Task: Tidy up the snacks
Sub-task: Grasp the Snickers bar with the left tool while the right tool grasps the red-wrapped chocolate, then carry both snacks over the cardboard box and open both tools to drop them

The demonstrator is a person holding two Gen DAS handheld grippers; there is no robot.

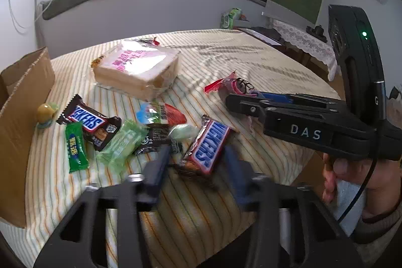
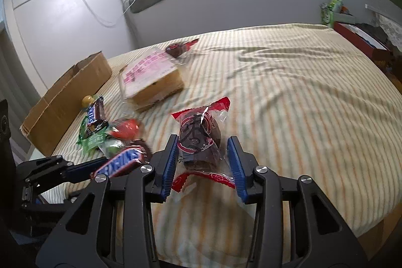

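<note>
On a bed covered with a striped blanket (image 2: 289,97), the right claw (image 2: 203,165) has its blue pads on either side of a brown cake in a clear wrapper with red ends (image 2: 201,140); the left pad touches the wrapper, the right pad is just beside it, so a firm grip cannot be told. The left claw (image 1: 198,167) straddles the near end of a Snickers bar (image 1: 208,145), its dark fingers close to the wrapper on both sides, but blur hides whether they press on it. The bar lies at the edge of a heap of small snacks: a second Snickers bar (image 1: 88,121), a green packet (image 1: 75,145), pale green sweets (image 1: 123,142) and a red-and-blue packet (image 1: 163,113). Beyond the heap sits a wrapped loaf of sliced bread (image 1: 138,69). An open cardboard box (image 1: 22,102) stands at the left edge of the bed, with a small yellow figure (image 1: 46,114) just beside it.
</note>
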